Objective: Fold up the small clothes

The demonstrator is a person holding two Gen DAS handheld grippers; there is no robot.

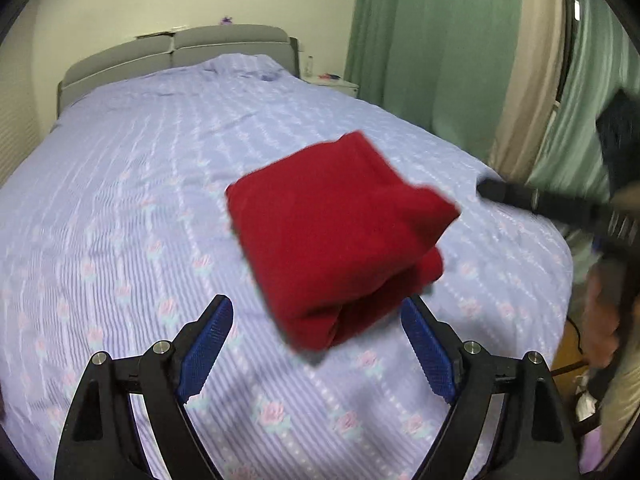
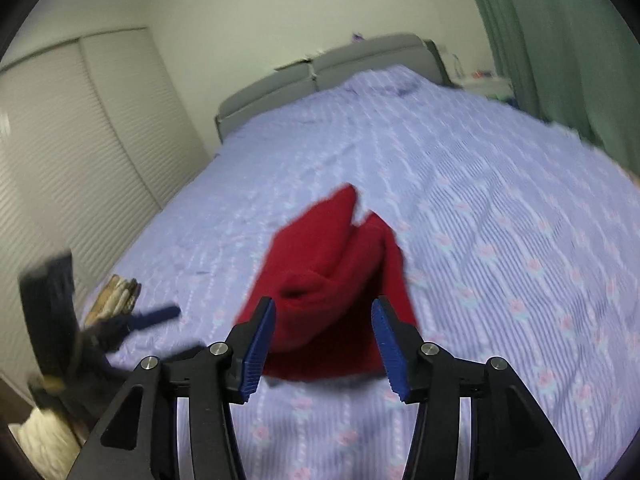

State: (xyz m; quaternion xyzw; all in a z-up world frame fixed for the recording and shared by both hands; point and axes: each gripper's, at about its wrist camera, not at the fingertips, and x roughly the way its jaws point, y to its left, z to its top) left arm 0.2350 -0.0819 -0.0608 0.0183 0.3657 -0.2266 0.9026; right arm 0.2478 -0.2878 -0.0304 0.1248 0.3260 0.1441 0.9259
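Your left hand-held gripper hovers with its blue pads spread wide and nothing between them, just short of the folded red garment. Your right hand-held gripper is likewise spread and empty, close to the same garment. The garment lies folded on the bed, on its lilac flowered cover.

Folded garment on bed, between my grippers.

My left gripper and right gripper face the folded red fleece garment on the lilac floral bedspread; grey padded headboard behind.
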